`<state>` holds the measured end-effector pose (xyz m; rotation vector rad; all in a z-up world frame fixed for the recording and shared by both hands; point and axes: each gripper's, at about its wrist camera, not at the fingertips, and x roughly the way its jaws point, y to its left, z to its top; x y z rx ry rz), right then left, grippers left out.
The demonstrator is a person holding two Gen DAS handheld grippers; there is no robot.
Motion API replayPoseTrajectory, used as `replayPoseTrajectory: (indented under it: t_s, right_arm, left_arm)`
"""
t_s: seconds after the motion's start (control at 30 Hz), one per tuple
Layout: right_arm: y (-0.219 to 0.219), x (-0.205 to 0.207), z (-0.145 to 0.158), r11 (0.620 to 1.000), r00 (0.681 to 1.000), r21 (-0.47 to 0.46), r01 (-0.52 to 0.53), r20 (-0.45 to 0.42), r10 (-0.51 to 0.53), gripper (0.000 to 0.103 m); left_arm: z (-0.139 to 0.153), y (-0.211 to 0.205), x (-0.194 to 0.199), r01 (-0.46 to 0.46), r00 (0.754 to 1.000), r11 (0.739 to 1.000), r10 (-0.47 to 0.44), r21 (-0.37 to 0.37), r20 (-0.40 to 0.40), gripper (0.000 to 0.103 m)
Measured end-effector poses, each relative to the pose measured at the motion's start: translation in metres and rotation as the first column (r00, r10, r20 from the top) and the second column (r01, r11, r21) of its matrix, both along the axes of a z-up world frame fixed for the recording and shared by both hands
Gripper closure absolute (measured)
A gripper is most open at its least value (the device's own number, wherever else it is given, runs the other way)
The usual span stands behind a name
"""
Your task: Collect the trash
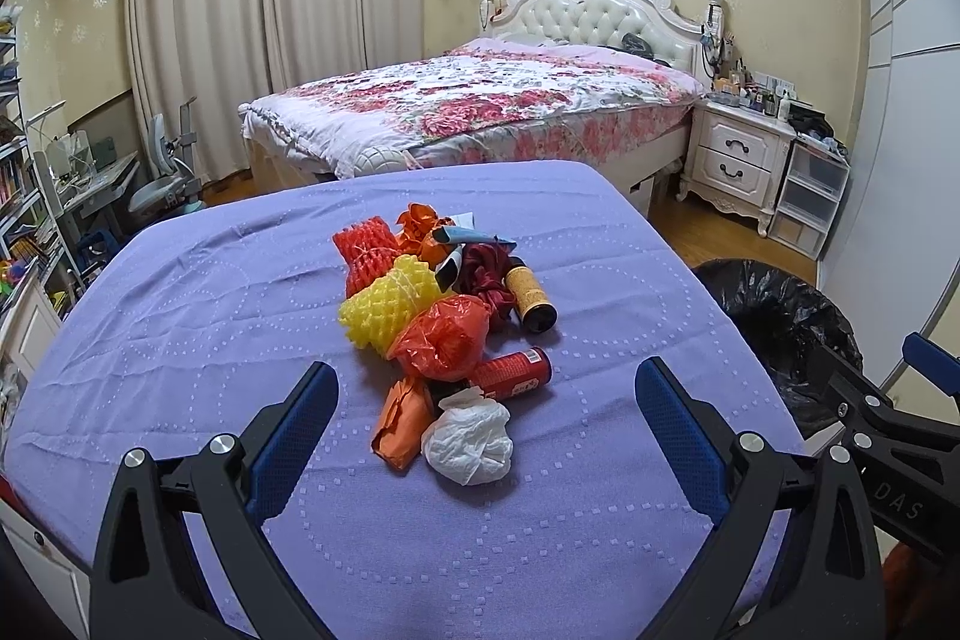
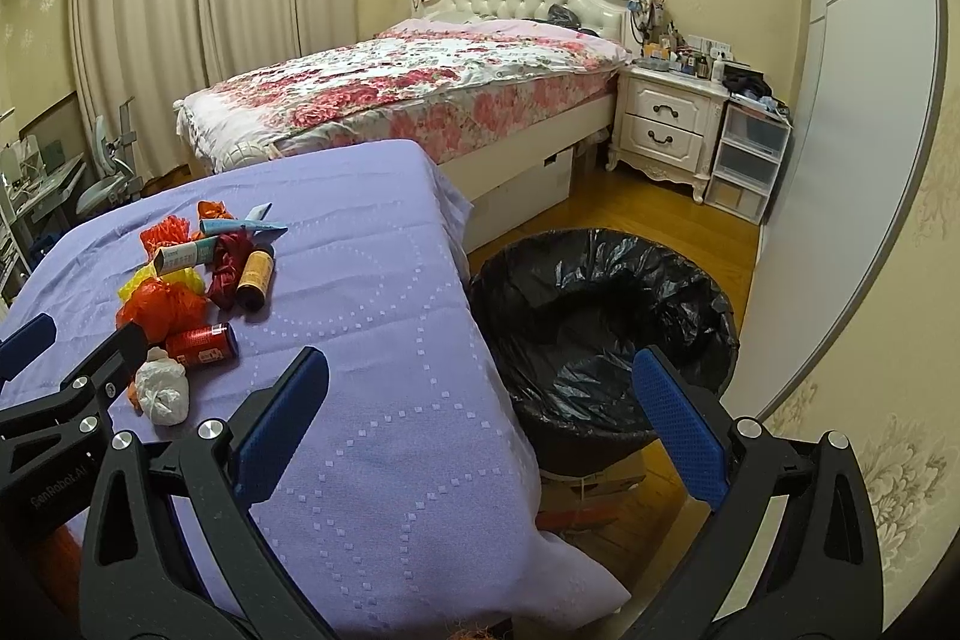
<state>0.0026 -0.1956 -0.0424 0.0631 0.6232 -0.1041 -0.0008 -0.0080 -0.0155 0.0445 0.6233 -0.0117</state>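
A pile of trash lies on the purple-covered table point(image 1: 180, 340): a crumpled white bag point(image 1: 468, 439), an orange wrapper point(image 1: 403, 421), a red can point(image 1: 513, 373), an orange plastic bag point(image 1: 447, 337), yellow foam netting point(image 1: 390, 307), red foam netting point(image 1: 366, 250) and a brown bottle point(image 1: 531, 301). My left gripper point(image 1: 486, 400) is open and empty, its jaws either side of the white bag, just short of it. My right gripper point(image 2: 480, 388) is open and empty over the table's right edge, beside the black-lined trash bin point(image 2: 600, 316). The pile also shows in the right wrist view point(image 2: 198, 292).
The bin point(image 1: 792, 316) stands on the wood floor right of the table. Behind are a bed with a floral quilt point(image 1: 480, 100), a white nightstand point(image 1: 738, 148) and plastic drawers point(image 1: 810, 190). A desk and chair point(image 1: 162, 178) stand at the left.
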Motion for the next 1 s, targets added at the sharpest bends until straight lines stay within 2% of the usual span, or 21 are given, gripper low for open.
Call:
replayPoseTrajectory:
  t_s: [1.0]
  right_arm:
    - [-0.0008, 0.0009, -0.0012, 1.0, 1.0, 0.005, 0.006, 0.003, -0.006, 0.004]
  left_arm:
    - [-0.0005, 0.0002, 0.0003, -0.001, 1.0, 1.0, 0.001, 0.001, -0.004, 0.006]
